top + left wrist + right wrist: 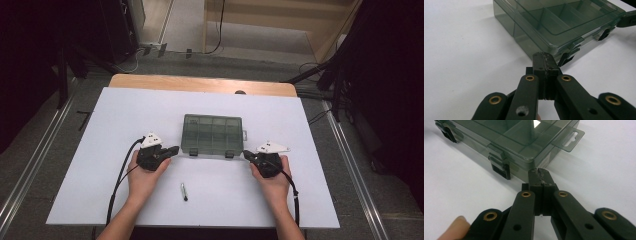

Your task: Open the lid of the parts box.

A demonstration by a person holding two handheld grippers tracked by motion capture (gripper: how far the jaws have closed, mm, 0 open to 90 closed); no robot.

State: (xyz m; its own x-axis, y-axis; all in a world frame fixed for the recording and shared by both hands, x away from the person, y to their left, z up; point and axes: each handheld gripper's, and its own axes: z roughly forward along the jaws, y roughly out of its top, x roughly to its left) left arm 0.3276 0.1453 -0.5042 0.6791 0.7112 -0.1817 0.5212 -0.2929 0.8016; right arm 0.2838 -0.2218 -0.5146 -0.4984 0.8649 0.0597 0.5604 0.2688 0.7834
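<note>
While I hold both closed and empty, left gripper (173, 149) and right gripper (246, 154) flank the compartment box (212, 133).

Green compartment box (212, 134), closed, flat, table centre

closed box (212, 134) blocks the centre — bare sheet (125, 115) all round (small pen (184, 191) nearer).
</note>
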